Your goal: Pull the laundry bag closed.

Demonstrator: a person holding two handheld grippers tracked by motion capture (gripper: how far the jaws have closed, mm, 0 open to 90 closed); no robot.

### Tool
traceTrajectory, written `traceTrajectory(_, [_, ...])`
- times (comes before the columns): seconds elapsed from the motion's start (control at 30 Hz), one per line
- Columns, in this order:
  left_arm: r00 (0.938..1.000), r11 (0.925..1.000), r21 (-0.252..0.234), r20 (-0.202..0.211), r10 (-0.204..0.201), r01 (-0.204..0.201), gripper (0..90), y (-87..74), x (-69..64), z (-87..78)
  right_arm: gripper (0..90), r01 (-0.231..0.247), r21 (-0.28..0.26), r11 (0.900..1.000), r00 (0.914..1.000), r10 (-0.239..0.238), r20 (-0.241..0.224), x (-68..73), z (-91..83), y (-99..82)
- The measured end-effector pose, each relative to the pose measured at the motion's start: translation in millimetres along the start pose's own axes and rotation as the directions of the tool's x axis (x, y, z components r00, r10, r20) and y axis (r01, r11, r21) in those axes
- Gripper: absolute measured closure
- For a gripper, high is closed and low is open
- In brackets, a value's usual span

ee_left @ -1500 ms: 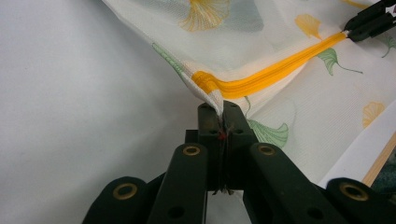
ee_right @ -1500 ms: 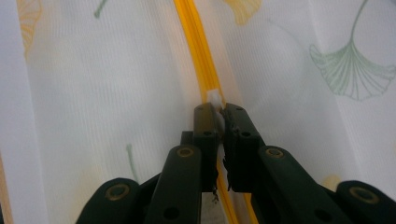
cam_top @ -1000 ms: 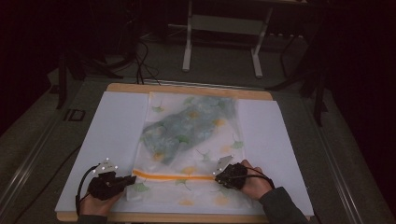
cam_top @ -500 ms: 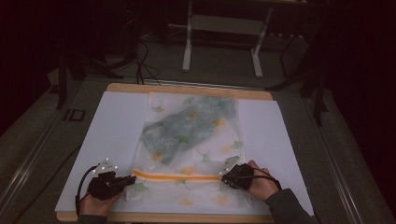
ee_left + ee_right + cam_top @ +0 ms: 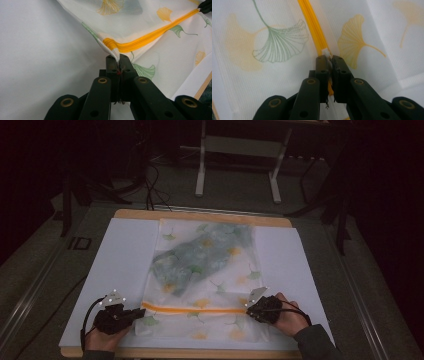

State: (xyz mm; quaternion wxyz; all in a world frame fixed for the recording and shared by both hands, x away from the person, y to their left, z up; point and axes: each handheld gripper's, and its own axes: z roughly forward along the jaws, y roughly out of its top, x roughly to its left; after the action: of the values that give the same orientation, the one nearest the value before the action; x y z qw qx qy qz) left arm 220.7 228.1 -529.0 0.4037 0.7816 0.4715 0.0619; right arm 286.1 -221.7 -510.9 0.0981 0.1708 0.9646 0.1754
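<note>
Grippers (image 5: 134, 312) (image 5: 251, 309) (both clamped) on bag (image 5: 205, 270)

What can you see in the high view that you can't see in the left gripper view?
The high view takes in the whole mesh bag with a blue-green garment inside, plus the person's hands and the wooden table edge. The left gripper view gets close enough to see the left gripper pinching the bag's corner beside the zipper's end. Both show the orange zipper and the ginkgo leaf print.

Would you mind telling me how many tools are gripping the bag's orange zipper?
2: the left tool pinches the bag at the zipper's left end, the right tool at its right end.
</note>
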Motion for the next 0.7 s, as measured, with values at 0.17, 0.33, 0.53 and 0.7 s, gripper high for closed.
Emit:
traceTrajectory(0.17, [1.0, 1.0, -0.002, 0.0, -0.002, 0.002, 88.6, -0.3, 0.3, -0.2, 84.4, -0.005, 0.015, 0.9999, 1.0, 0.005, 0.006, -2.5, -3.1, -5.5])
traceTrajectory(0.33, [1.0, 1.0, 0.001, 0.0, -0.004, 0.004, 88.6, -0.5, 0.6, 0.2, 84.4, -0.018, 0.014, 0.9997, 0.9998, 0.018, 0.007, -4.7, -7.0, -12.3])
traceTrajectory(0.53, [0.9999, 0.9999, 0.007, 0.001, -0.01, 0.01, 88.5, -1.0, 2.3, 0.6, 84.4, -0.036, 0.014, 0.9993, 0.9993, 0.036, 0.006, -7.0, -13.4, -23.7])
traceTrajectory(0.7, [0.9998, 0.9997, 0.017, 0.001, -0.02, 0.02, 88.5, -2.0, 2.9, 2.0, 84.4, -0.053, -0.004, 0.9986, 0.9986, 0.053, 0.002, -8.2, -16.2, -30.8])
